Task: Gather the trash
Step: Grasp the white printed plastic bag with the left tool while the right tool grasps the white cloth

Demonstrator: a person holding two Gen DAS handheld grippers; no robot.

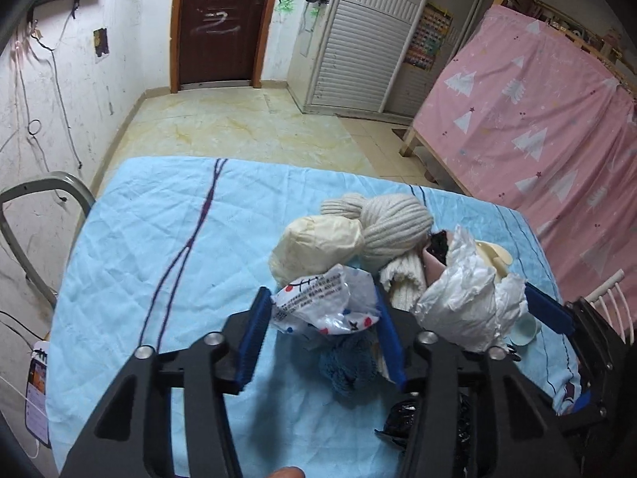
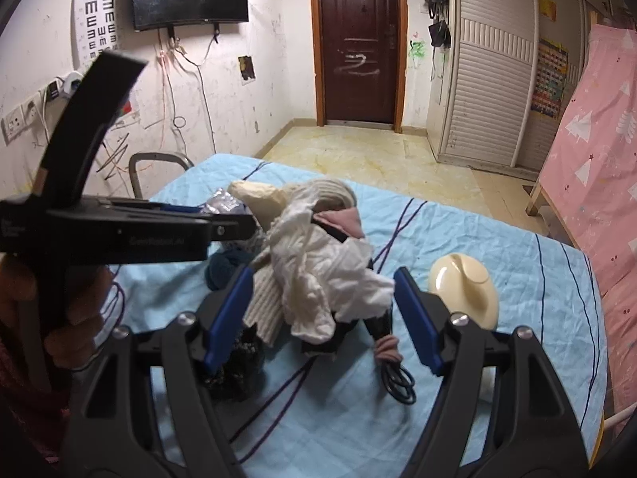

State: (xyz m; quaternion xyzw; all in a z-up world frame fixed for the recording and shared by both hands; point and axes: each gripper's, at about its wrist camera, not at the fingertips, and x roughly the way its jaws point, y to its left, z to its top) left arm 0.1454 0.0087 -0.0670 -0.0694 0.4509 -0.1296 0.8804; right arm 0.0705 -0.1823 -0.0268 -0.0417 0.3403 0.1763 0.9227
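Two trash items sit in a pile of clothing on the bed (image 1: 131, 239), blue quilted cover.

Printed plastic wrapper (image 1: 326, 302): lies directly between the fingers of the left tongs (image 1: 322, 338), resting on a dark blue knit item (image 1: 350, 362). Long axis roughly crosswise to the fingers, spanning most of the gap. Left tongs apart, about wrapper width; the right-side pad appears to touch the wrapper's edge, the left-side pad just beside it. Not clamped, judging from the uncrushed plastic.

Crumpled white plastic bag (image 2: 330, 275): straight ahead of the right tongs (image 2: 322, 318), on top of the cream ribbed knit (image 2: 264, 306) and a dark object beneath. Its near lobe hangs between the blue pads. Right tongs wide apart, gripping nothing; contact on the left-side pad cannot be told.

Judgement: each hand is nearest its own item. The deciding relation is the wrapper centred in the left gap, so closing should catch it. Risk: snagging the blue knit under it.

Cream dome-shaped object (image 2: 464, 288) lies to the right, apart from the bag
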